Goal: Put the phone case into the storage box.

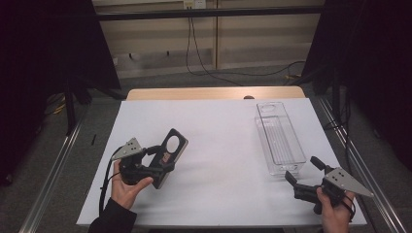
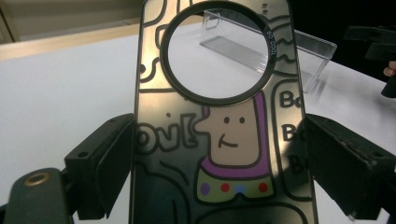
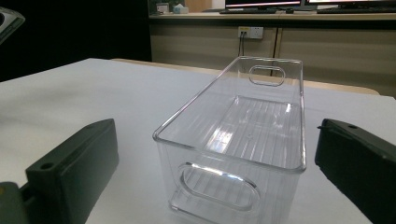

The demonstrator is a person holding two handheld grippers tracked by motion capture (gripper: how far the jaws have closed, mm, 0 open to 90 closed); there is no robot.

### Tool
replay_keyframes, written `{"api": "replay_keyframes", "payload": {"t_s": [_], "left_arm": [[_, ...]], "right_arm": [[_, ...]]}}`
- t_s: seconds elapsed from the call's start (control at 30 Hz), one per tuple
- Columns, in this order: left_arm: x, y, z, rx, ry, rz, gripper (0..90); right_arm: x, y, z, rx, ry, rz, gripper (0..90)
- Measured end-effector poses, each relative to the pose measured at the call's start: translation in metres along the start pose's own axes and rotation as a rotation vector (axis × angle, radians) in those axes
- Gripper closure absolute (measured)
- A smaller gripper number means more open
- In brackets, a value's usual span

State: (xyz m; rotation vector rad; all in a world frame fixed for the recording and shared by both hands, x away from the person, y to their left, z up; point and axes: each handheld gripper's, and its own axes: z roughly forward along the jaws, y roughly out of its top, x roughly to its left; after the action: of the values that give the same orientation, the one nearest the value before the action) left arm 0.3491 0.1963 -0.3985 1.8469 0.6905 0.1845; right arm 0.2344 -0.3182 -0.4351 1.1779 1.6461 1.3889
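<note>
My left gripper [image 1: 164, 162] is shut on a dark phone case [image 1: 170, 154] with a large round camera hole, held above the white table left of centre. In the left gripper view the phone case [image 2: 224, 140] shows a cartoon figure and stands upright between both jaws, which press its long edges. A clear plastic bin [image 1: 278, 138] stands empty at the table's right side. My right gripper [image 1: 302, 170] is open just in front of the bin's near end. The right gripper view shows the clear plastic bin [image 3: 243, 140] close ahead between the spread jaws, which do not touch it.
The white table top [image 1: 218, 145] ends in a wooden strip at the back. Metal rails run along both sides of the table. Cables hang on the far wall and lie on the floor behind. The other gripper [image 2: 378, 51] shows at the left gripper view's right edge.
</note>
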Motion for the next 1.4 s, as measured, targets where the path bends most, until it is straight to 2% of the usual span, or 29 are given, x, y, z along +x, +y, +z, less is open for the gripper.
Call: {"api": "replay_keyframes", "payload": {"t_s": [0.13,0.37,0.53,0.6,0.9,1.0,1.13,1.2,1.27,1.33,1.4], "left_arm": [[-0.003,0.001,0.000,-0.020,-0.015,0.010,12.3],[-0.013,0.000,0.007,-0.075,-0.088,0.055,12.3],[-0.017,-0.001,0.011,-0.098,-0.095,0.083,12.3],[-0.018,-0.001,0.012,-0.099,-0.091,0.089,12.3],[-0.028,0.000,0.018,-0.095,-0.146,0.097,12.3],[-0.035,0.001,0.023,-0.082,-0.169,0.121,12.3],[-0.041,0.002,0.029,-0.079,-0.194,0.127,12.3],[-0.042,0.002,0.032,-0.082,-0.214,0.103,12.3],[-0.043,0.002,0.033,-0.069,-0.200,0.125,12.3],[-0.043,0.002,0.034,-0.076,-0.208,0.110,12.3],[-0.044,0.003,0.035,-0.076,-0.205,0.119,12.3]], "right_arm": [[0.001,0.000,0.000,-0.001,0.007,0.001,0.0],[0.003,0.001,0.001,-0.008,0.035,0.002,0.0],[0.005,0.002,0.001,-0.013,0.060,0.002,0.0],[0.006,0.003,0.002,-0.012,0.074,0.002,0.0],[0.018,0.010,0.004,-0.032,0.158,-0.033,0.0],[0.021,0.011,0.006,-0.024,0.187,-0.044,0.0],[0.026,0.013,0.009,-0.021,0.221,-0.051,0.0],[0.027,0.015,0.010,-0.022,0.235,-0.055,0.0],[0.029,0.016,0.012,-0.023,0.242,-0.059,0.0],[0.031,0.018,0.015,-0.022,0.259,-0.058,0.0],[0.033,0.019,0.018,-0.017,0.280,-0.060,0.0]]}}
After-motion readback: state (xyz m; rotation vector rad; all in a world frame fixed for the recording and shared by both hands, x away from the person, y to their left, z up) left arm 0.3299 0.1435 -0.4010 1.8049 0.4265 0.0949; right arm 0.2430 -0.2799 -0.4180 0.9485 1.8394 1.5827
